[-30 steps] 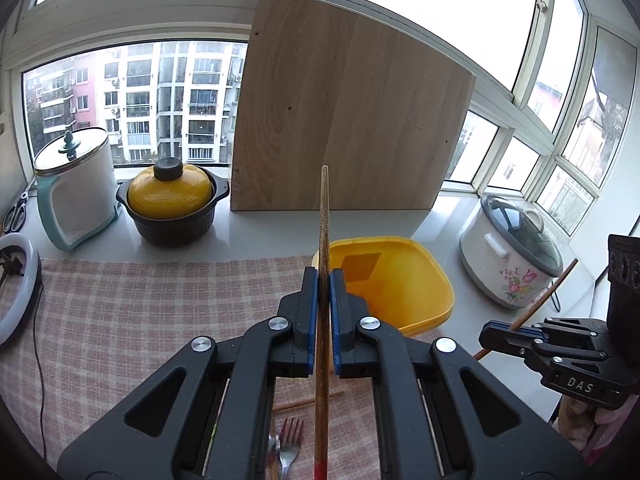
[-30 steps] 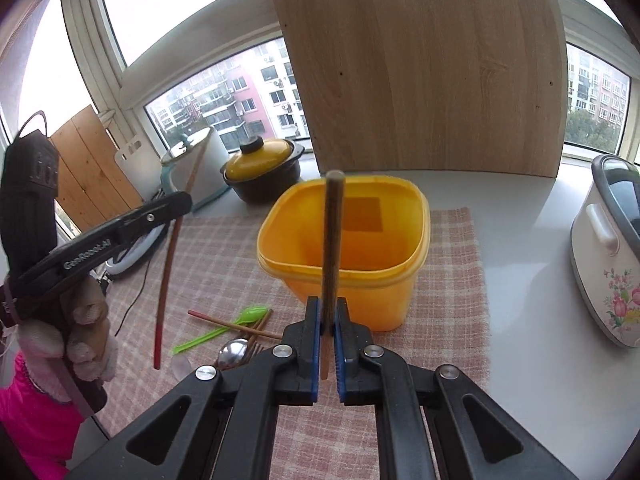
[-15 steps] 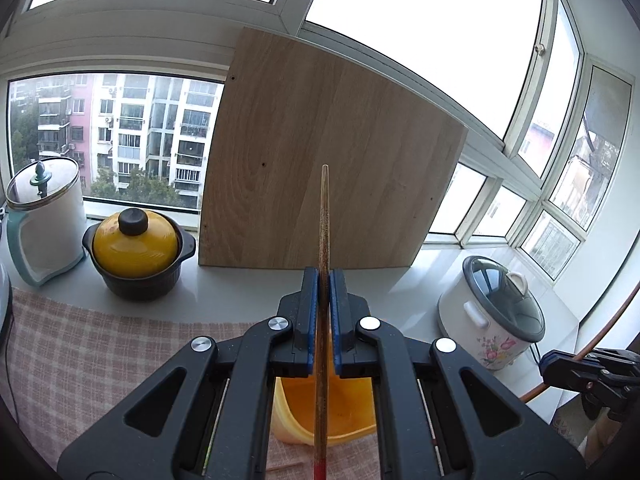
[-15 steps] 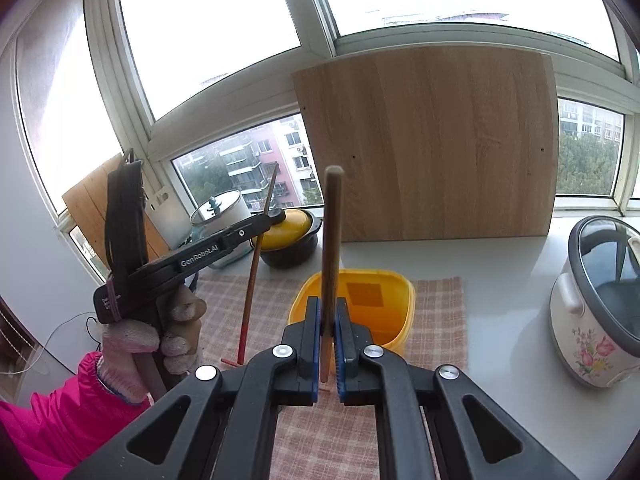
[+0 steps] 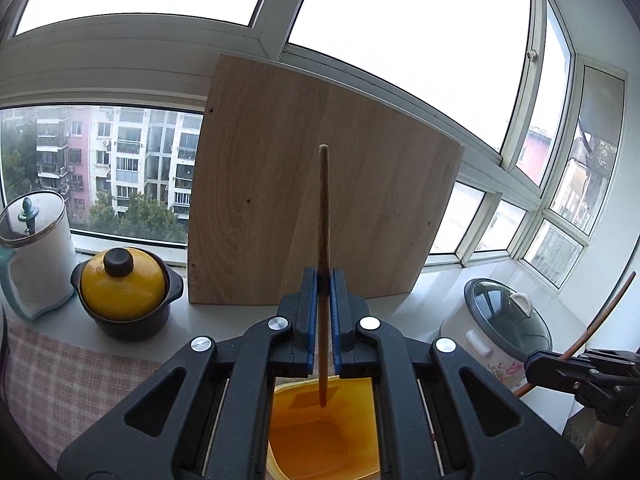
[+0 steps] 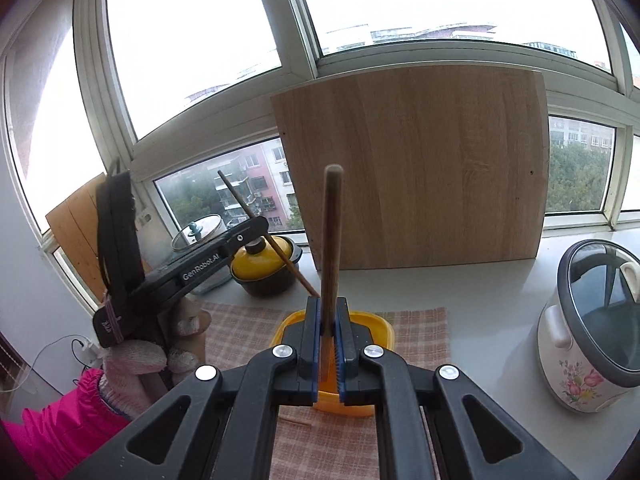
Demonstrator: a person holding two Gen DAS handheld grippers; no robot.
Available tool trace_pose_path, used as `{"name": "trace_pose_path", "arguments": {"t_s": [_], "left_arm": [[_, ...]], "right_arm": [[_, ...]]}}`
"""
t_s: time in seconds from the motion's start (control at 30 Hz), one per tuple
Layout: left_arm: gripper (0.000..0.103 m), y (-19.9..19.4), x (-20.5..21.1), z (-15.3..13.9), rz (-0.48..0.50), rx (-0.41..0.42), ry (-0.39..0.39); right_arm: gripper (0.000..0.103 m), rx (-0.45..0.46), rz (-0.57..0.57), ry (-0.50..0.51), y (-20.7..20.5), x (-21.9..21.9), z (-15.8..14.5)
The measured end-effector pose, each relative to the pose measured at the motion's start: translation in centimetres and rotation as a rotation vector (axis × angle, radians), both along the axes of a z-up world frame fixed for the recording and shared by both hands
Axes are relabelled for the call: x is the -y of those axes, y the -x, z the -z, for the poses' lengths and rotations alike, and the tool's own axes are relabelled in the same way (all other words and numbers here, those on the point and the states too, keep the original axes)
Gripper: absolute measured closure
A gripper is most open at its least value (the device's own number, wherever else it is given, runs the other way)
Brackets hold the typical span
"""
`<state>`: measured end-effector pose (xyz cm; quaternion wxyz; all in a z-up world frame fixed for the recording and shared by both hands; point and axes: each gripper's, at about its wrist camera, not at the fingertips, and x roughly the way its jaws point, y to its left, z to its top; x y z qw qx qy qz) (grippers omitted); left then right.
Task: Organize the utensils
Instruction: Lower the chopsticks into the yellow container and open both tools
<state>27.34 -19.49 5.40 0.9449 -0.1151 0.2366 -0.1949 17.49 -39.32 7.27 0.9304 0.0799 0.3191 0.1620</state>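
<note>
My left gripper (image 5: 324, 280) is shut on a thin wooden chopstick (image 5: 323, 208) that stands upright between its blue pads. The stick's lower end hangs over the open yellow bin (image 5: 320, 440). My right gripper (image 6: 328, 308) is shut on a second brown chopstick (image 6: 331, 232), also upright, above the near side of the yellow bin (image 6: 384, 324). In the right wrist view the left gripper (image 6: 262, 224) shows at the left in a gloved hand (image 6: 136, 356), its chopstick (image 6: 284, 254) slanting down toward the bin. The right gripper (image 5: 536, 364) appears at the left wrist view's right edge.
A large wooden board (image 5: 320, 184) leans on the window behind the bin. A yellow-lidded black pot (image 5: 124, 292) and a white lidded jug (image 5: 36, 256) stand at the left, a flowered rice cooker (image 6: 592, 328) at the right. A checked cloth (image 6: 248, 320) lies under the bin.
Both grippers have risen, each still holding its chopstick. The left one has moved over the bin. The loose utensils on the cloth have dropped out of both views.
</note>
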Motion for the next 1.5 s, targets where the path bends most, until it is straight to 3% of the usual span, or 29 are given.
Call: {"name": "trace_pose_path", "arguments": {"t_s": [0.33, 0.6, 0.8, 1.13, 1.23, 1.33, 1.4, 1.47, 1.5], "left_arm": [[0.099, 0.4, 0.1, 3.2, 0.012, -0.089, -0.047], [0.099, 2.1, 0.4, 5.8, -0.010, -0.147, -0.152], [0.099, 3.2, 0.5, 6.8, -0.017, -0.174, -0.220], [0.099, 4.1, 0.1, 6.9, 0.015, -0.206, -0.223], [0.094, 4.4, 0.0, 6.8, 0.022, -0.204, -0.229], [0.066, 4.8, -0.3, 6.7, 0.024, -0.197, -0.224], [0.066, 5.0, -0.6, 6.6, 0.023, -0.192, -0.226], [0.066, 5.3, -0.8, 6.5, 0.025, -0.189, -0.226], [0.066, 5.4, -1.0, 6.5, 0.026, -0.187, -0.228]], "right_arm": [[0.100, -0.095, 0.036, 0.006, -3.5, 0.2, 4.6], [0.100, -0.158, 0.052, 0.062, -4.4, -1.1, 8.1], [0.099, -0.189, 0.059, 0.083, -4.5, -1.6, 9.5], [0.098, -0.207, 0.083, 0.090, -4.2, -1.3, 10.7], [0.084, -0.195, 0.100, 0.090, -3.9, -1.0, 10.6], [0.072, -0.176, 0.114, 0.097, -3.4, -0.8, 10.2], [0.067, -0.165, 0.128, 0.105, -3.1, -0.6, 9.8], [0.048, -0.151, 0.142, 0.104, -2.7, -0.5, 9.6], [0.045, -0.143, 0.148, 0.103, -2.4, -0.4, 9.4]]}}
